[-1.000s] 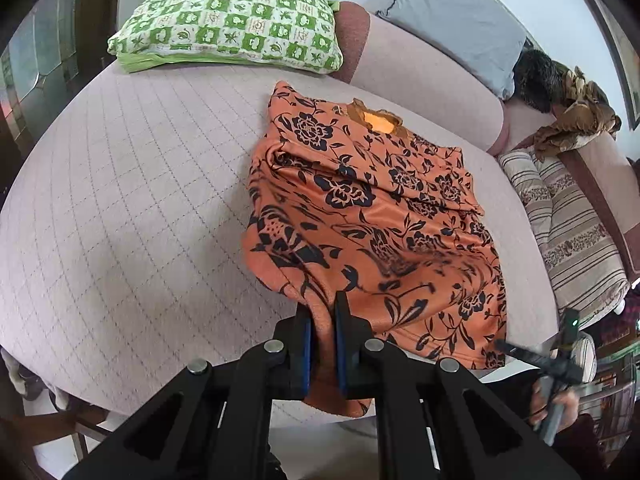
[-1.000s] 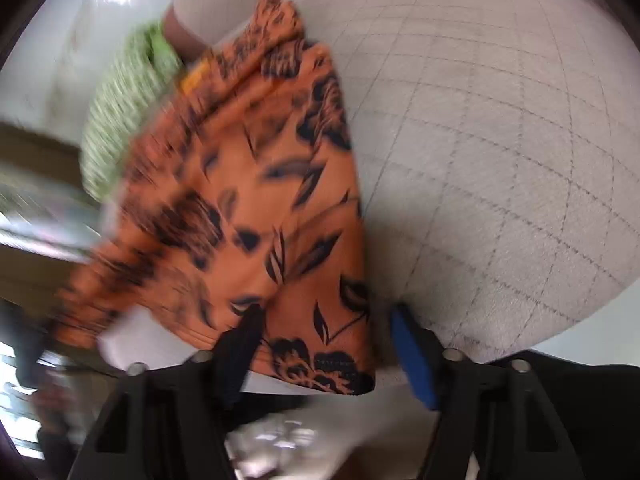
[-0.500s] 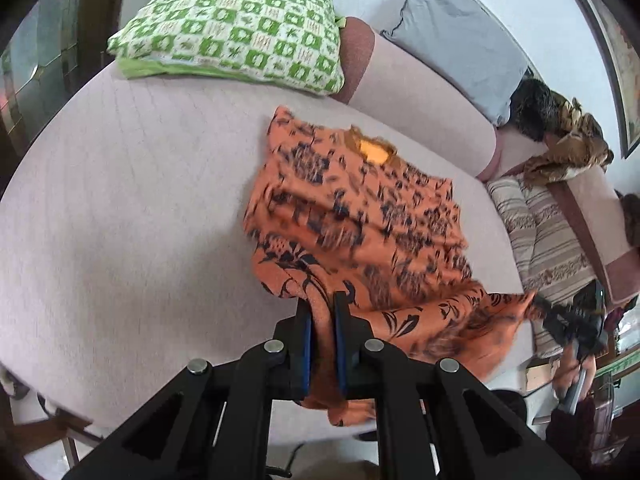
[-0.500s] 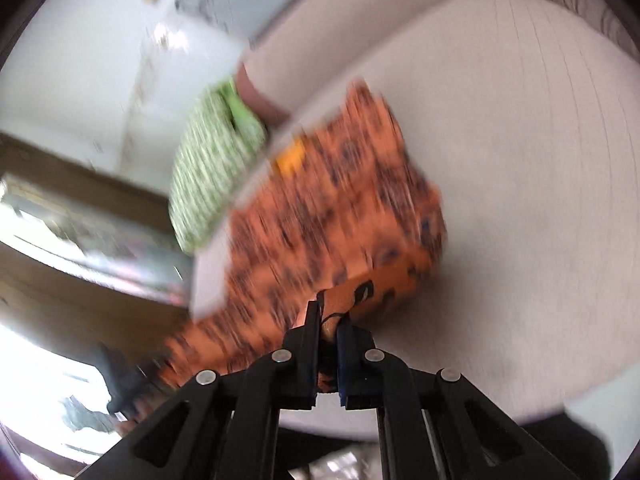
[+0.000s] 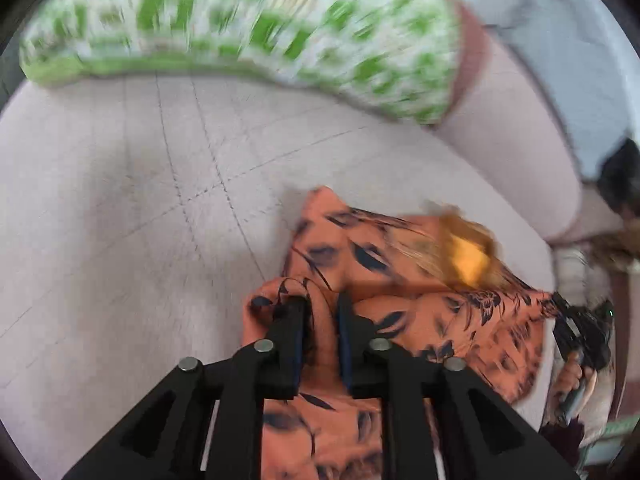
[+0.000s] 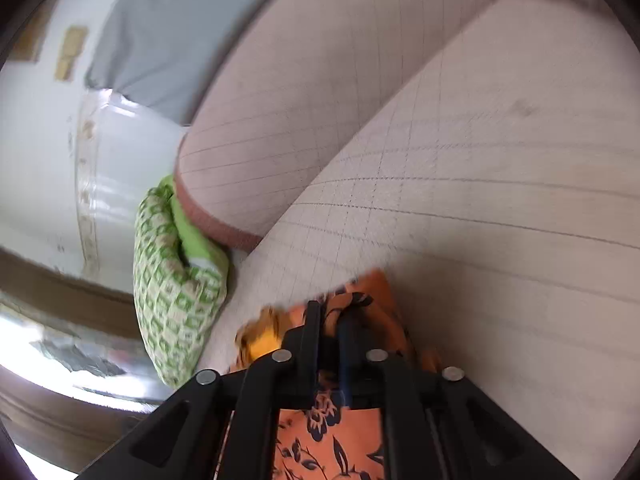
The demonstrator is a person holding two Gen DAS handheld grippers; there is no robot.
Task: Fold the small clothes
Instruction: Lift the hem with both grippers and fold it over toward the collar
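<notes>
Left wrist: both tongs [image 5: 322, 312] [image 6: 329, 326] pinch the orange garment [image 5: 420, 320].

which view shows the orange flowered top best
The left wrist view: most of the orange flowered top shows there, folded over on the sofa, though blurred. The right wrist view catches only a strip of it around and beneath the fingers.
</notes>
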